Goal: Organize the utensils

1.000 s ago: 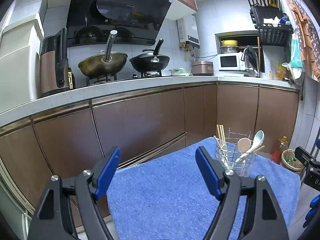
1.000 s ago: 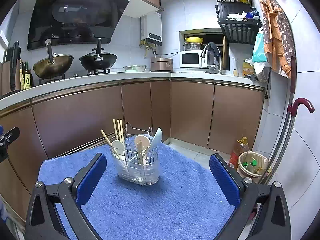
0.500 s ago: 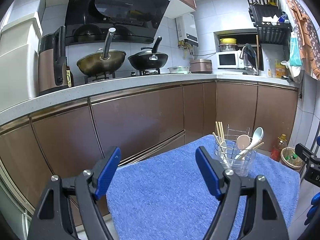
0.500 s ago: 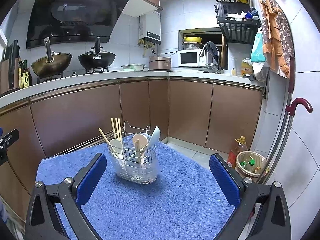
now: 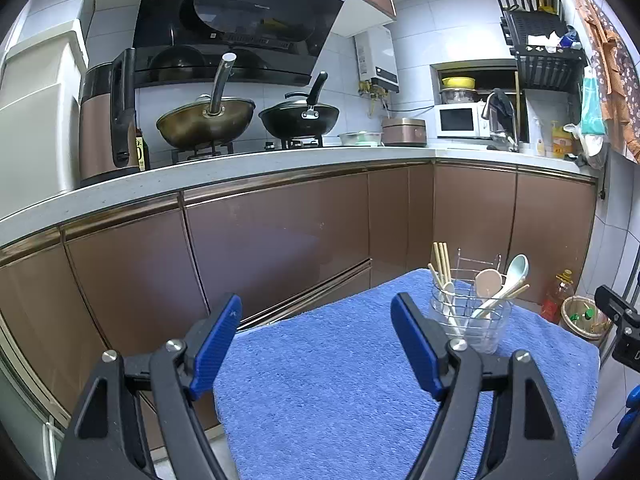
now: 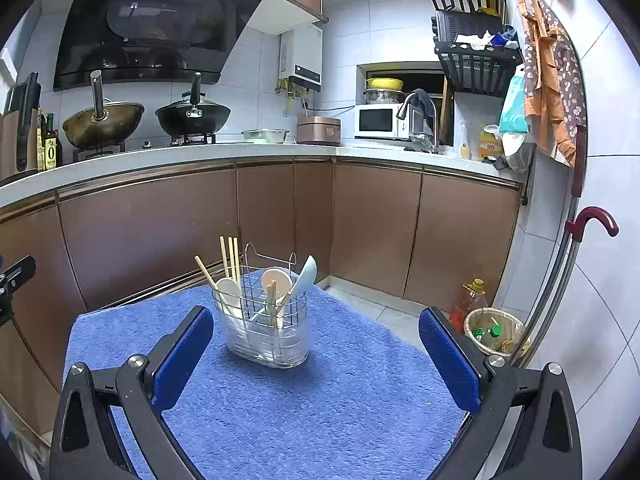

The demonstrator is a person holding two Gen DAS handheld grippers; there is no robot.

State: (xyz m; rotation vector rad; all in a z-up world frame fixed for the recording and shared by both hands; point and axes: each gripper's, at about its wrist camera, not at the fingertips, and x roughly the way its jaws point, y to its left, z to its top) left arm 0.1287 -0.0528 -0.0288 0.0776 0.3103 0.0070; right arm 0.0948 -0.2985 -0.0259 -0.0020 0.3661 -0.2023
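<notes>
A wire and clear plastic utensil holder (image 6: 267, 332) stands on a blue towel (image 6: 304, 408). It holds wooden chopsticks (image 6: 230, 256), pale spoons (image 6: 276, 280) and a light blue spoon (image 6: 306, 276). The holder also shows in the left wrist view (image 5: 470, 322), right of the left gripper. My left gripper (image 5: 316, 344) is open and empty above the towel's left part (image 5: 328, 392). My right gripper (image 6: 316, 356) is open and empty, with the holder just beyond its left finger.
Brown cabinets (image 6: 376, 220) and a white counter (image 6: 240, 152) run behind the towel. Two woks (image 6: 192, 114) sit on the stove. A basket with bottles (image 6: 494, 332) and an oil bottle (image 6: 470, 300) stand on the floor at right. An umbrella (image 6: 576, 240) leans on the wall.
Both views have drifted slightly, and the holder sits a little lower in each. Both grippers stay open and empty.
</notes>
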